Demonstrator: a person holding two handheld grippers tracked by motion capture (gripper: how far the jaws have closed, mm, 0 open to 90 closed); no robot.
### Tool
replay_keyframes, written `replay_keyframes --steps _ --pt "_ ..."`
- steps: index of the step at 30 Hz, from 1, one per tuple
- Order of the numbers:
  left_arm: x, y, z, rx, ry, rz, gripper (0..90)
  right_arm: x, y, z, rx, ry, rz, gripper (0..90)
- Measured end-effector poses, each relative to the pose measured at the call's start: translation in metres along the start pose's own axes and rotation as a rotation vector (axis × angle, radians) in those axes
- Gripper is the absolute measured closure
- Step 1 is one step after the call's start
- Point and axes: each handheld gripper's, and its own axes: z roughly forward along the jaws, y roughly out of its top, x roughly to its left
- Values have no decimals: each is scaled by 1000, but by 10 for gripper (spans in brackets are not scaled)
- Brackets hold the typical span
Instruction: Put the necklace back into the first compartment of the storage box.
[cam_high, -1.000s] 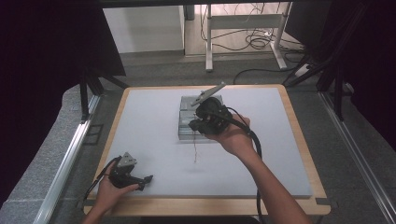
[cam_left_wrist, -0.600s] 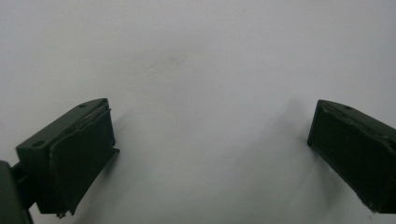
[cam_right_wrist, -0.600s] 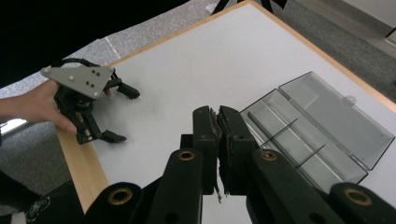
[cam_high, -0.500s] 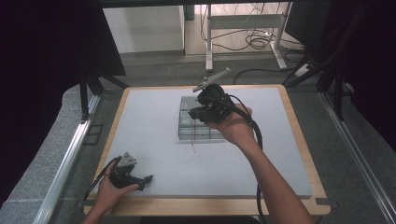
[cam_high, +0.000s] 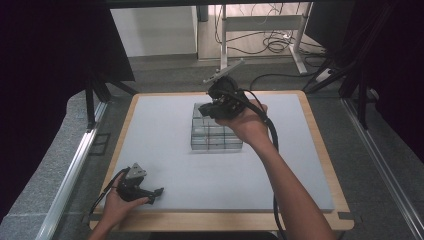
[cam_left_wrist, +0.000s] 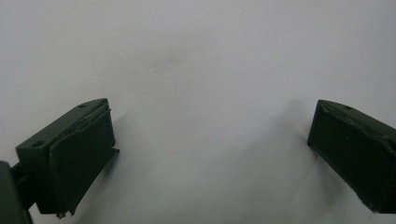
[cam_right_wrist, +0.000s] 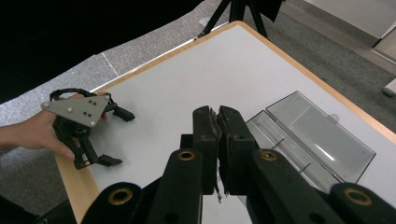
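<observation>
A clear plastic compartment case (cam_high: 216, 134) lies in the middle of the grey mat (cam_high: 165, 125). In the right gripper view the clear case (cam_right_wrist: 317, 135) has its lid folded open. A hand holds my right gripper (cam_high: 210, 110) in the air over the case's far end. Its jaws (cam_right_wrist: 218, 112) are pressed together, and I see nothing held between them. My left gripper (cam_high: 157, 195) rests on the mat near the front left corner, held by the other hand. It stands open over bare mat (cam_left_wrist: 210, 140). The right gripper view also shows this left gripper (cam_right_wrist: 122, 138).
A wooden rim (cam_high: 320, 135) frames the mat. Past the table's far edge stand a desk frame and loose cables (cam_high: 270, 45) on the floor. A metal rail (cam_high: 75, 170) runs along the left side.
The right gripper has moved away from me and risen, from over the case's middle to its far end. A thin red strand seen under it earlier is gone. The left gripper stays put.
</observation>
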Motion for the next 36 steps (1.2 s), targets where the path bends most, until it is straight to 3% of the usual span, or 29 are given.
replay_keyframes --steps 20,36 --pt "0 0 0 2 -1 0 5 -18 24 7 -4 -45 47 849" --pt "0 0 0 2 -2 1 5 -35 32 33 -2 -58 91 848"
